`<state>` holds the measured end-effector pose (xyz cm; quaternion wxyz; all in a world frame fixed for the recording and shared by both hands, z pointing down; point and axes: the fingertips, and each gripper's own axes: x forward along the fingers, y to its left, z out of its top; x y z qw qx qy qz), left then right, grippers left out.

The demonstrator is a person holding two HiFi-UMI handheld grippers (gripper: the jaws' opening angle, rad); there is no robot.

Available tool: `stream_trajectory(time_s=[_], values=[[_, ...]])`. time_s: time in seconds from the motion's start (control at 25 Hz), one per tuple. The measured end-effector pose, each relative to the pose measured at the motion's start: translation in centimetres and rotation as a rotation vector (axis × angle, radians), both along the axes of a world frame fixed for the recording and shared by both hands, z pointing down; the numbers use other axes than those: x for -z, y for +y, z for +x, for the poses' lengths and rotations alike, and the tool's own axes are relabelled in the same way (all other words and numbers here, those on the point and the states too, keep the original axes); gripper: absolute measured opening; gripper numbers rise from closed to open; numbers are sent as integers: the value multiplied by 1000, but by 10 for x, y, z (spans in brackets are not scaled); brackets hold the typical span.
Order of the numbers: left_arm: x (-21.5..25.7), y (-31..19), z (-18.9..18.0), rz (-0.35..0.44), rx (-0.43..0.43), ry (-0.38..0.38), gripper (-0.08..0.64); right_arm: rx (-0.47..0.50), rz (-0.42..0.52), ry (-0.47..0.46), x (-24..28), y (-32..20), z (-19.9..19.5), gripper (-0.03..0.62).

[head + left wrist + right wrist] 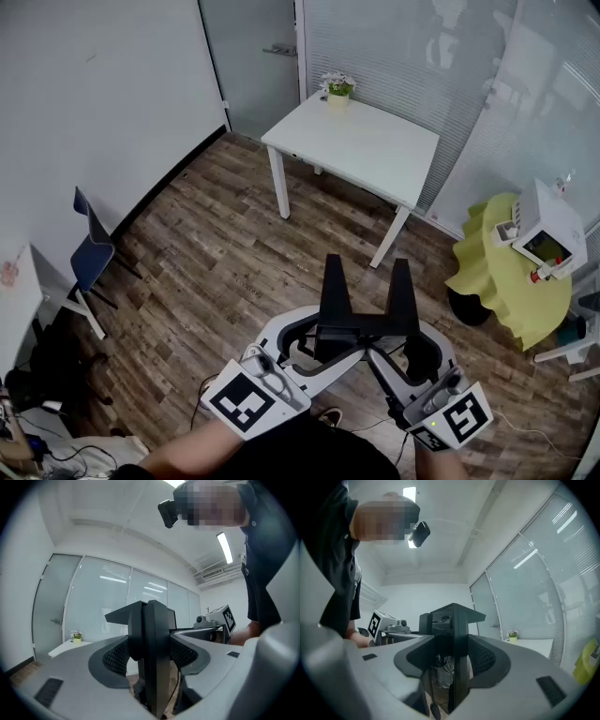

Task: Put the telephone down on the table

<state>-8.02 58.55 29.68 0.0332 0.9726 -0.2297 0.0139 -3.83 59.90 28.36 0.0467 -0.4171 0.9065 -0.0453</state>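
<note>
Wood-plank floor (216, 253) lay under a white square surface (366, 150) and a round surface draped in yellow cloth (506, 281). The left hand-held gripper (336, 281) and right hand-held gripper (401, 286), black-jawed with square-patterned marker cubes, were released and empty. The white boxy telephone (548, 230) sat on the yellow cloth, well apart from them. A small potted flower (337, 89) stood on the white surface.

**Head view:** from above, looking steeply down on the wood floor (234, 244), with the white counter (375, 150) well ahead.

**Left and right gripper views:** set low and level, facing the glass wall (117, 606). Each catches the person (267, 573) close above.

**Shared by all three:** the counter and its flower pot (337, 89).
</note>
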Motion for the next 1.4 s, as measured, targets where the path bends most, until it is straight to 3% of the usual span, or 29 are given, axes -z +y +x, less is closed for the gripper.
stream_trajectory(time_s=[0.16, 0.36, 0.68, 1.16, 1.4], values=[[4, 1, 1, 57, -13, 11, 270, -7, 18, 16, 0, 1, 0, 235], [-2, 0, -10, 16, 2, -3, 270, -2, 22, 26, -2, -1, -9, 235], [-8, -24, -40, 18, 3, -10, 270, -4, 27, 20, -8, -25, -39, 235], [-12, -95, -106, -5, 25, 1, 270, 11, 9, 31, -14, -96, -105, 235], [-18, -128, -119, -22, 17, 10, 270, 0, 12, 45, -19, -128, -118, 235]])
